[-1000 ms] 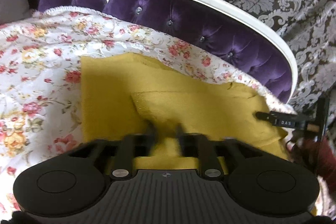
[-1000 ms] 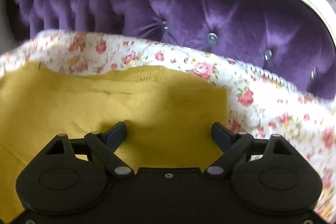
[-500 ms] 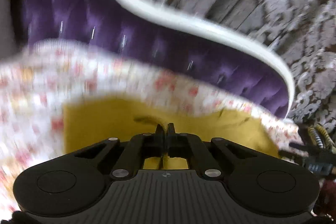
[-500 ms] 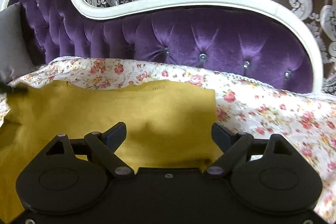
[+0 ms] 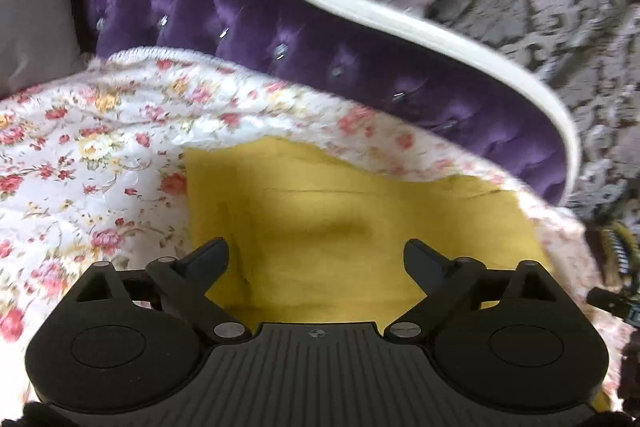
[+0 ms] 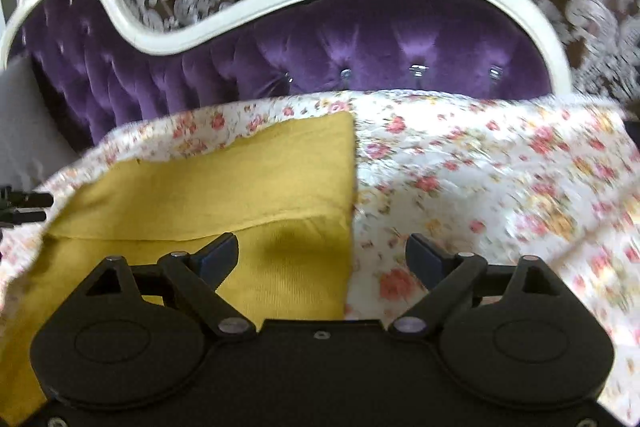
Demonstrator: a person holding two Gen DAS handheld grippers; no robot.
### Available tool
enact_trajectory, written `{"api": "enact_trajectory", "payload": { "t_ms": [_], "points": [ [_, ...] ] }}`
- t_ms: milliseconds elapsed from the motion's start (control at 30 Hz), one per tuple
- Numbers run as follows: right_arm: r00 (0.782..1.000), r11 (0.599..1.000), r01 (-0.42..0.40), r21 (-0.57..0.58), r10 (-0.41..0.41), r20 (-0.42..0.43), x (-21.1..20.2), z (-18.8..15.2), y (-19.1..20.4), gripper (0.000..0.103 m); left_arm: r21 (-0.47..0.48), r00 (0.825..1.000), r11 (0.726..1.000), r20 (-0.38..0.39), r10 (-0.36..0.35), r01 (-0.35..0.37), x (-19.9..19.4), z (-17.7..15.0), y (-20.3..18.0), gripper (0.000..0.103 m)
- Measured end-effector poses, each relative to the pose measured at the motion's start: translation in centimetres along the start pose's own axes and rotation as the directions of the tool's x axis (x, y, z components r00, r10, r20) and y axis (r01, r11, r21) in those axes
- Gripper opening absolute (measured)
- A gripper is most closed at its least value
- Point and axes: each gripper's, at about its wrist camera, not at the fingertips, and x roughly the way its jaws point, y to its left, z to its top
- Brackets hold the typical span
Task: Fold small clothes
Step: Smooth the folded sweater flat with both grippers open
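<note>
Currently both the left gripper (image 5: 316, 259) and right gripper (image 6: 322, 253) gape wide and empty over the folded yellow garment (image 6: 224, 187), so a careless regrasp at its 3 o'clock edge risks undoing the fold.

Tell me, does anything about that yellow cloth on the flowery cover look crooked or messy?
Nothing serious. The yellow cloth lies folded on the flowery cover, with a straight right edge. One soft dent puckers its middle, and a loose thread shows at its far edge. Both claws, left and right, are open, holding nothing.
</note>
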Motion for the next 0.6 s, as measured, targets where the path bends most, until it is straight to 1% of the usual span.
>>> {"api": "enact_trajectory", "payload": {
  "t_ms": [133,233,433,533,600],
  "points": [
    [1.000,0.996,-0.027,0.084,0.027,0.008,-4.0,-2.1,-1.8,0.093,-0.006,0.999,0.999,-0.006,-0.053,0.053,-4.1,-2.2,-1.2,0.095],
    [0.999,0.994,-0.035,0.103,0.036,-0.006,-6.6,-4.3,-2.1,0.093,-0.006,0.997,0.997,-0.030,-0.072,0.072,-6.8,-4.8,-2.0,0.095],
    [0.994,0.990,-0.093,0.105,0.099,-0.048,-10.6,-9.1,-1.3,0.093,-0.005,0.995,0.998,-0.079,-0.062,0.062,-11.7,-11.0,-2.9,0.095],
    [0.990,0.987,-0.121,0.105,0.128,-0.065,-12.1,-11.1,-1.1,0.093,-0.010,0.993,0.998,-0.107,-0.055,0.054,-13.4,-13.6,-3.3,0.095],
    [0.988,0.986,-0.126,0.113,0.135,-0.074,-12.7,-12.3,-1.0,0.093,-0.012,0.991,0.999,-0.122,-0.053,0.052,-14.3,-15.2,-3.5,0.095]
  ]
}}
